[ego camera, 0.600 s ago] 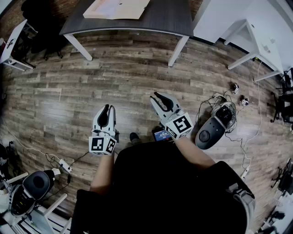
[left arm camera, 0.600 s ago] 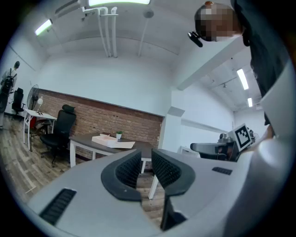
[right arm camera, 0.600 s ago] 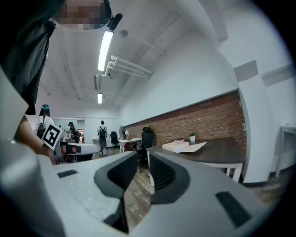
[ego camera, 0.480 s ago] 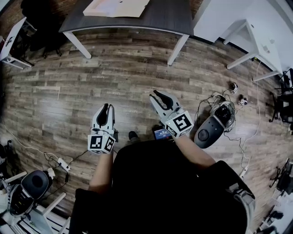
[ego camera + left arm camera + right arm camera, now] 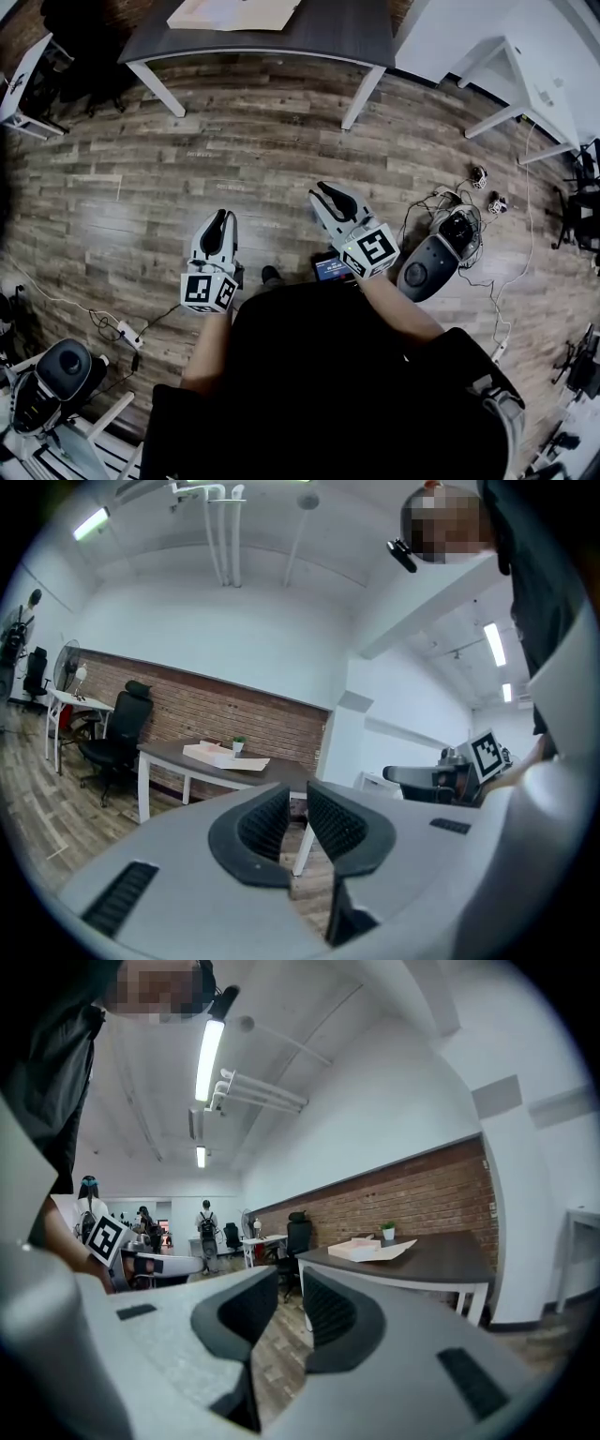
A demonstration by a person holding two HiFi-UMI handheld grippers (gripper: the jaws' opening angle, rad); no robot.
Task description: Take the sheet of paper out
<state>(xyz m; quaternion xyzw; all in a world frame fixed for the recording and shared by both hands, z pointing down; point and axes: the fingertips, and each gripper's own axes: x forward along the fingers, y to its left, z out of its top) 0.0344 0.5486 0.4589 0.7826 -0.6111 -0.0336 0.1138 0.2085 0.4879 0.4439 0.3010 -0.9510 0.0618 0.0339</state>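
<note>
**Task item.** The sheet of paper (image 5: 401,1250) lies flat on the far dark table (image 5: 347,33). It sticks out from beside or under a shallow pale box (image 5: 359,1249); which of the two cannot be told. A small potted plant (image 5: 387,1231) stands just behind the box.

**Grippers.** Both are held in front of the person, over the wooden floor (image 5: 234,159) and well apart from the table. The left gripper (image 5: 223,217) has its jaws a narrow gap apart with nothing between them. The right gripper (image 5: 326,192) is likewise slightly parted and empty.

**Progress.** In my judgement the task has not begun; the approach to the table comes first.

**Risks.**
- Loose cables (image 5: 487,281) lie on the floor to the right and could catch a foot.
- The sheet is thin and lies flat, so a pinch may crease it or miss the edge.
- Pulling could drag the box along or knock the plant over.

**Markings.** Each gripper cube carries black-and-white square markers, without text. A small lit screen (image 5: 333,269) at the person's waist shows writing too small to read. No brand is legible.
</note>
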